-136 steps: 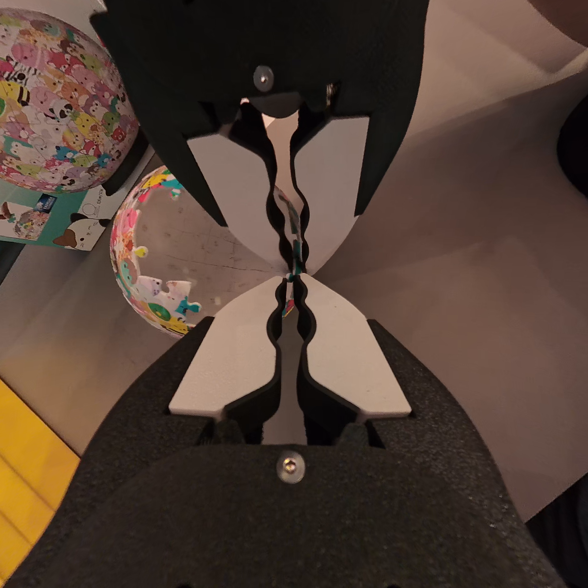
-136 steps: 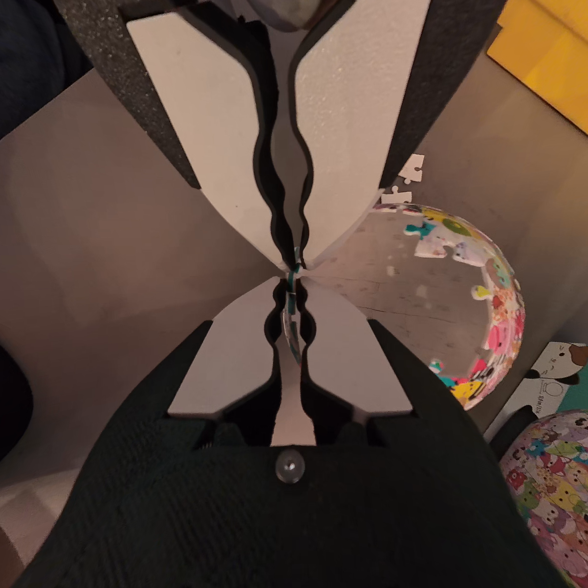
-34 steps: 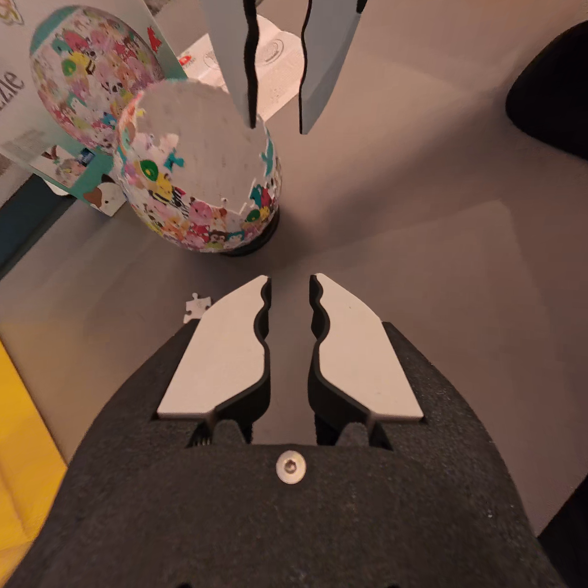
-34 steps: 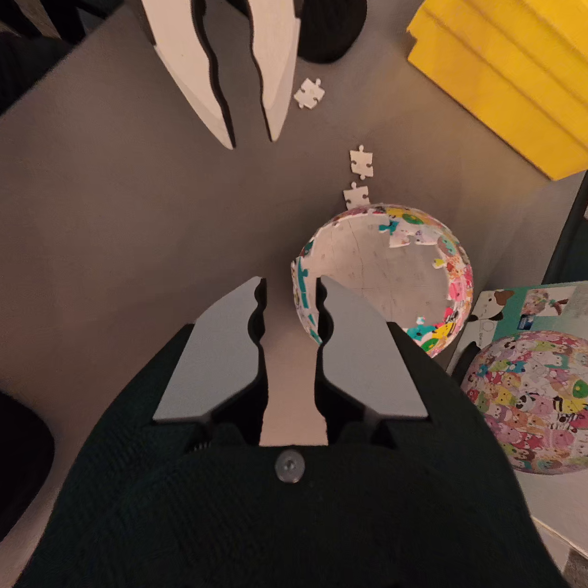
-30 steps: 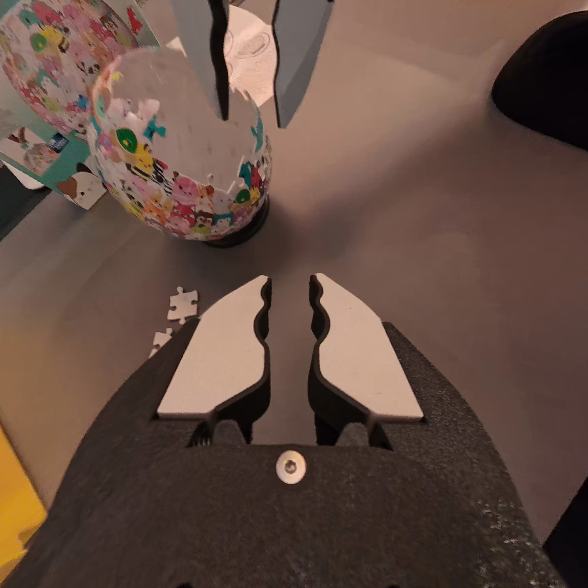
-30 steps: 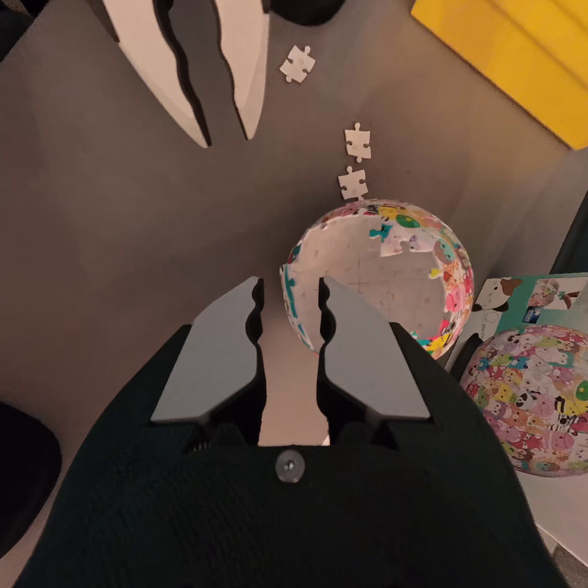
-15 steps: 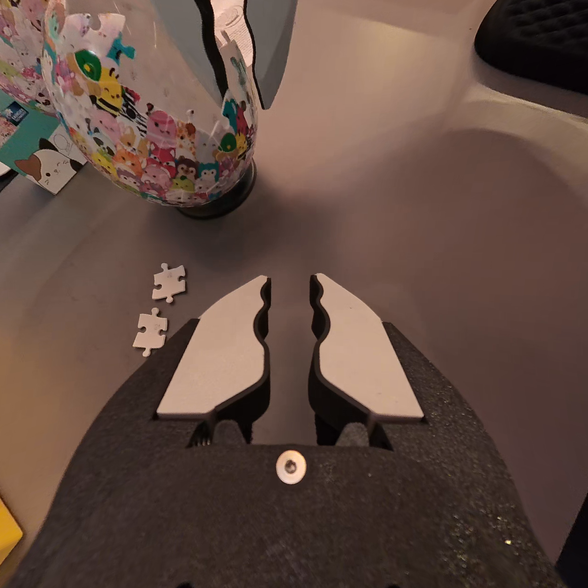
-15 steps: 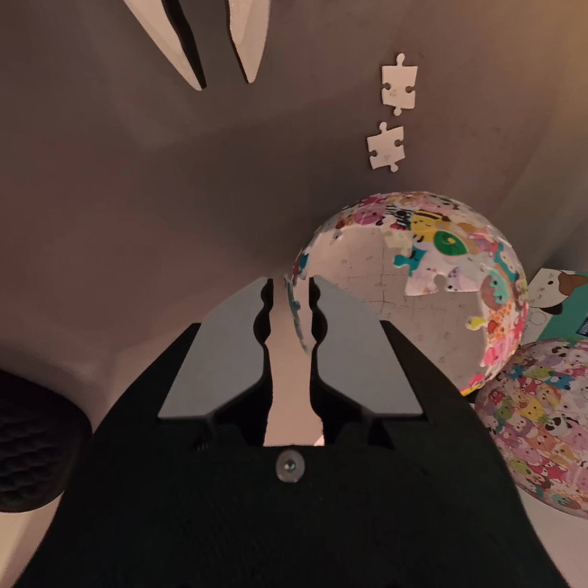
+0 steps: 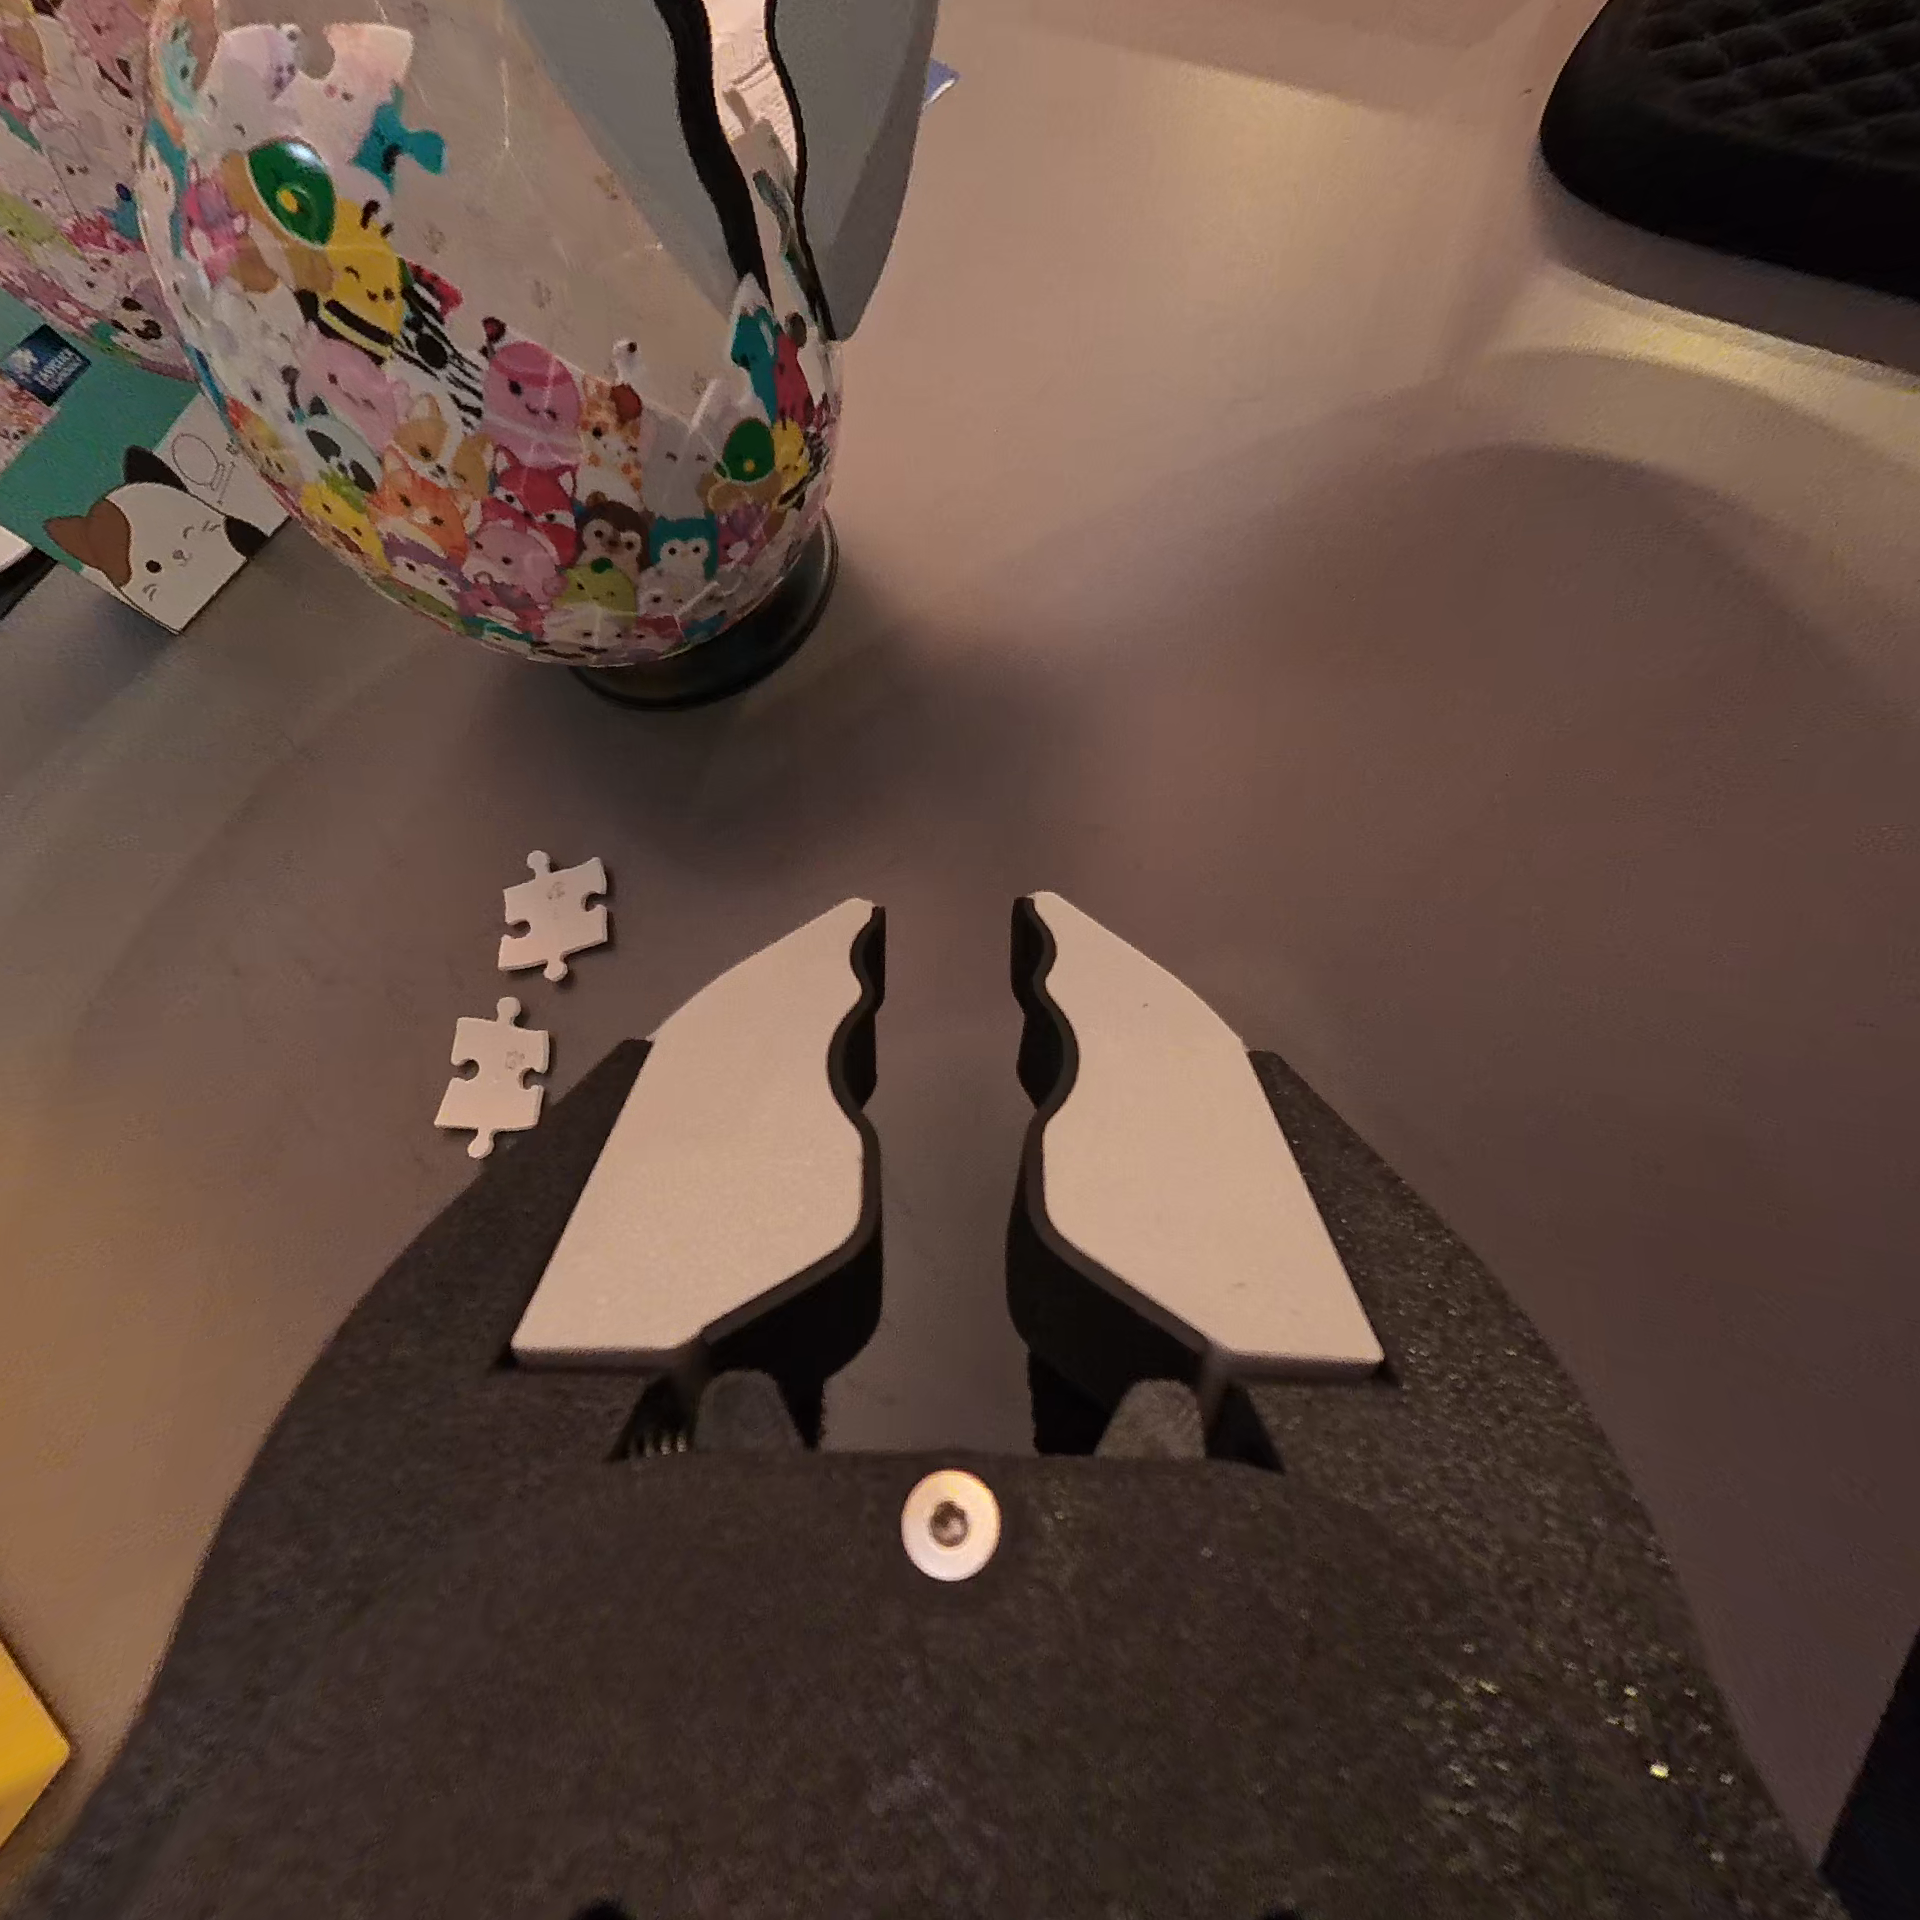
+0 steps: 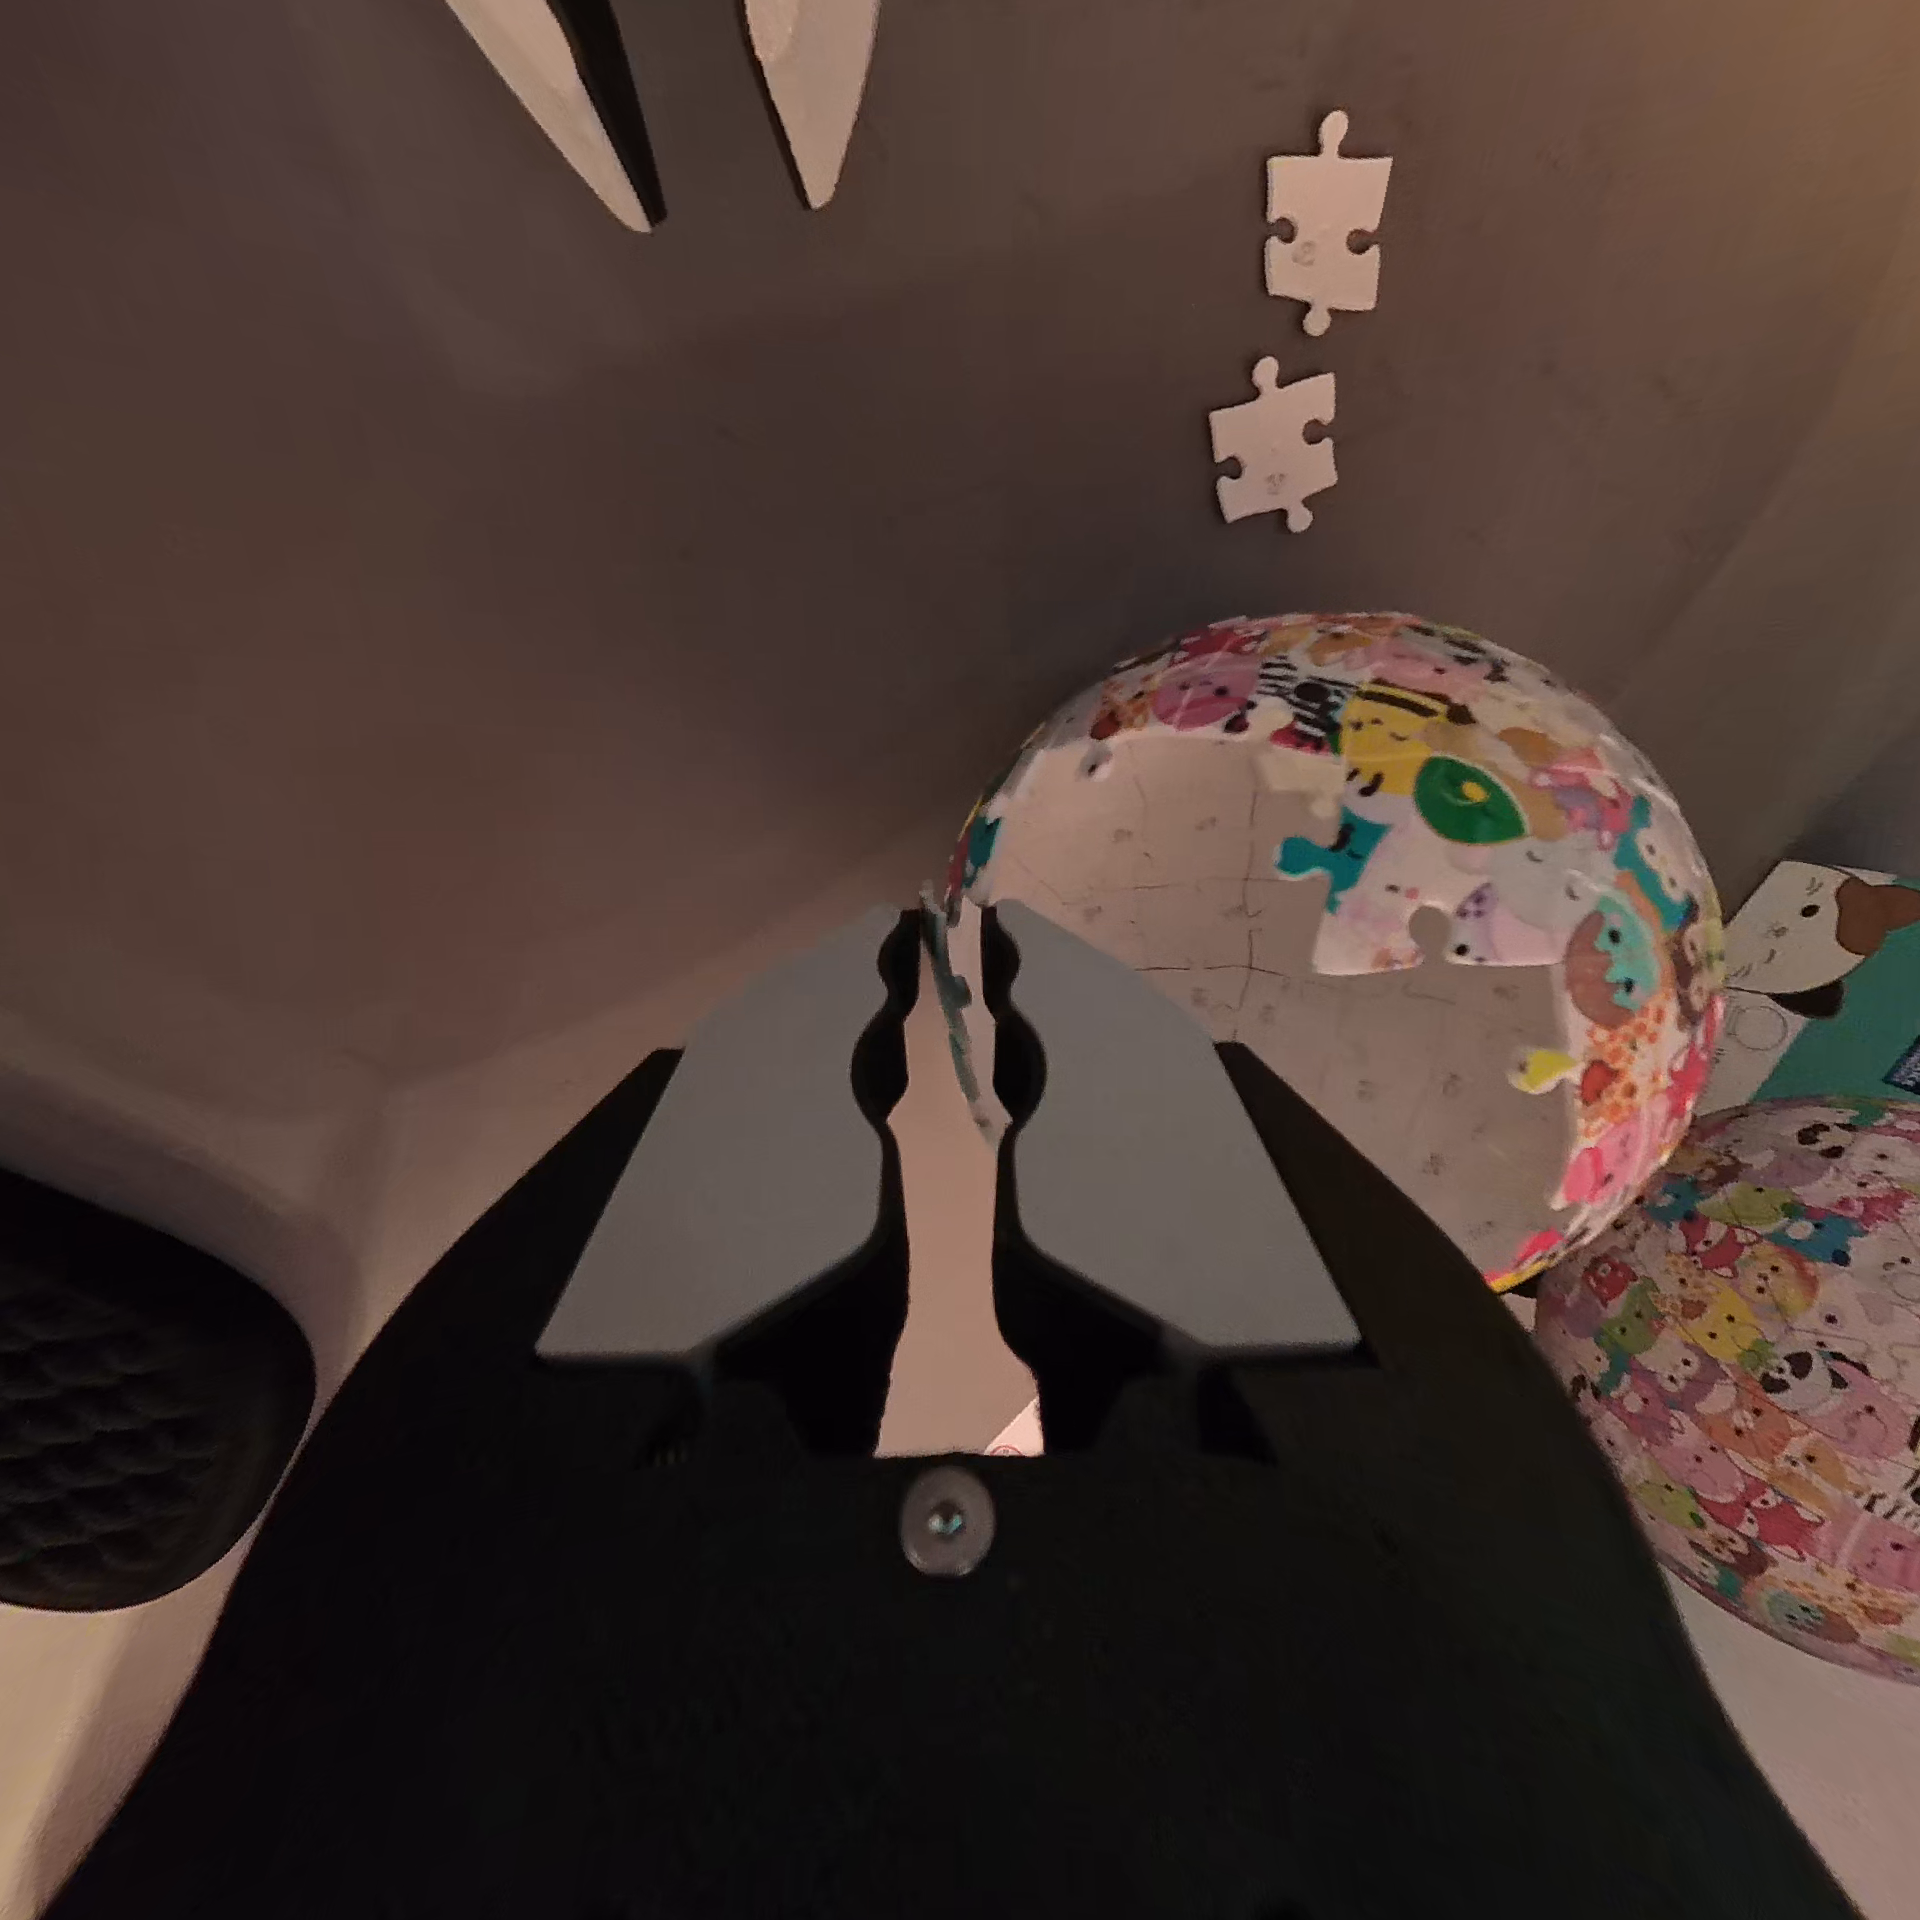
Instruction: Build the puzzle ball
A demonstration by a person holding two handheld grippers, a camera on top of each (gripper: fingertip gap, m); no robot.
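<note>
The half-built puzzle ball [image 9: 488,416] stands on a black ring stand [image 9: 717,665] at the upper left, with its colourful shell open at the top. In the right wrist view the ball [image 10: 1351,935] shows its white inside. My right gripper [image 10: 948,914] straddles the ball's near rim, with a teal-edged rim piece [image 10: 954,1008] in the narrow gap between its jaws. It also shows in the left wrist view [image 9: 800,301]. My left gripper [image 9: 945,904] is open and empty, low over the grey table in front of the ball. It shows far off in the right wrist view [image 10: 727,208].
Two loose white puzzle pieces [image 9: 553,914] [image 9: 494,1075] lie left of my left gripper and show in the right wrist view [image 10: 1273,447] [image 10: 1325,223]. The puzzle box [image 10: 1766,1403] stands behind the ball. A black padded object [image 9: 1745,135] lies at the table's far right. The tips of one gripper are about 12 cm away from the tips of the other.
Both grippers held one piece together 4.5 s ago. Since then the left has opened and drawn back. The right has dropped to the ball's rim and its jaws have narrowed.
</note>
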